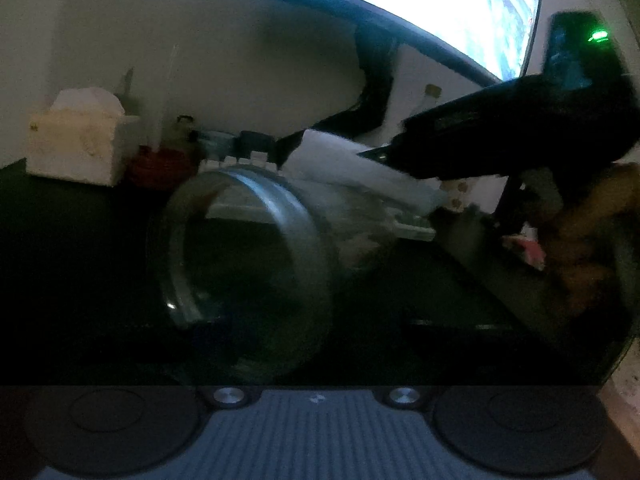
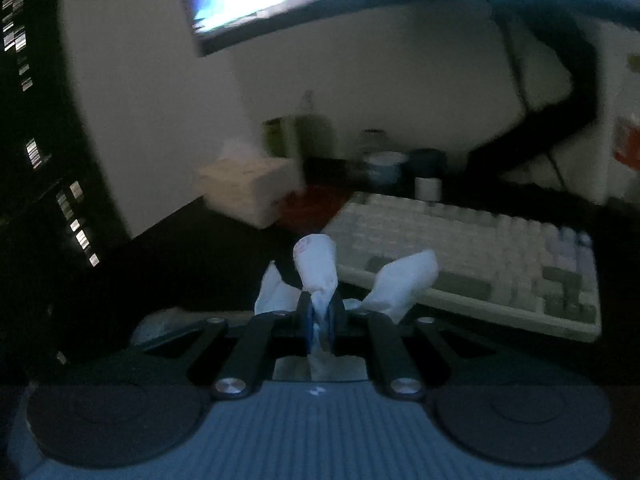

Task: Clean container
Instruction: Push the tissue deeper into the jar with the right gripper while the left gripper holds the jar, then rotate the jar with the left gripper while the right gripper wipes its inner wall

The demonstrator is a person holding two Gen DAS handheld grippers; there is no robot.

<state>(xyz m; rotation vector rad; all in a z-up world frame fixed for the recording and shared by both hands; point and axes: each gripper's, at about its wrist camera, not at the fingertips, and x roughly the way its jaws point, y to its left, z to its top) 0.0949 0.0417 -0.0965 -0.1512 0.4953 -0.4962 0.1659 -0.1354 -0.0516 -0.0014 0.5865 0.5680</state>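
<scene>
Left wrist view: the glass jar point(image 1: 244, 264) lies on its side close ahead, mouth turned toward the camera. My left hand-held gripper's fingers are lost in the dark, so I cannot tell whether it grips the jar. My right hand-held gripper point(image 2: 320, 316) is clenched on a white tissue point(image 2: 316, 264), which reaches the jar's far end from the right. The risks I see: clear, smooth glass could roll or slip if I push hard, and thin tissue could tear or pull free. The keyboard point(image 2: 472, 248) sits near.
</scene>
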